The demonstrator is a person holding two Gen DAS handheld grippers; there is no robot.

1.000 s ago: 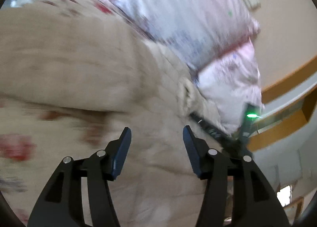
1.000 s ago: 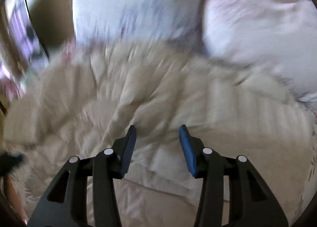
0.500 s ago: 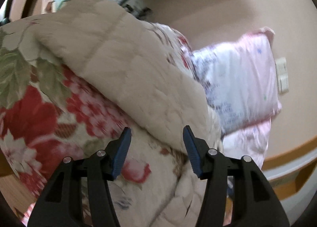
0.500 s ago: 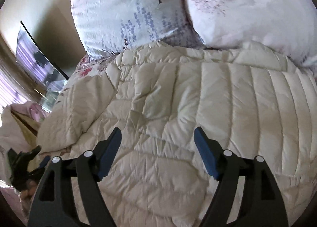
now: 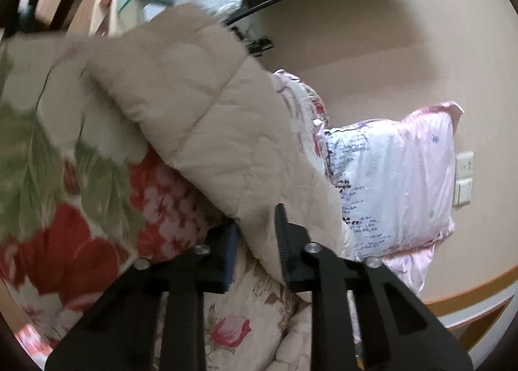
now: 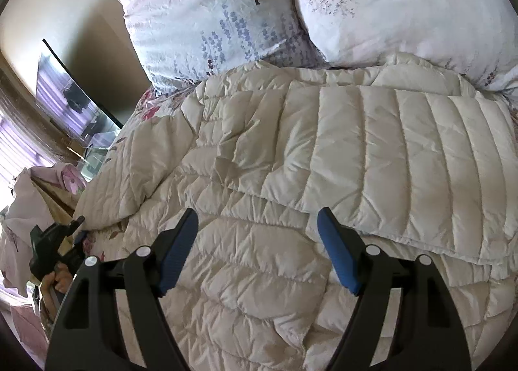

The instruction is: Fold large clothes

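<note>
floral bedspread (image 5: 81, 209) | left gripper (image 5: 255, 241) clamps cream down coat (image 5: 200, 118) edge, contact partly hidden | right gripper (image 6: 259, 251) open above it

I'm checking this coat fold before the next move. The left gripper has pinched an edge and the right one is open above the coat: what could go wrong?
1. The left gripper holds only a thin edge of the puffy beige coat; the slick padding might slip out.
2. Lifting could drag the floral bedspread beneath.
3. The open right gripper pins nothing, so the folded layer may shift toward the pillows.
</note>
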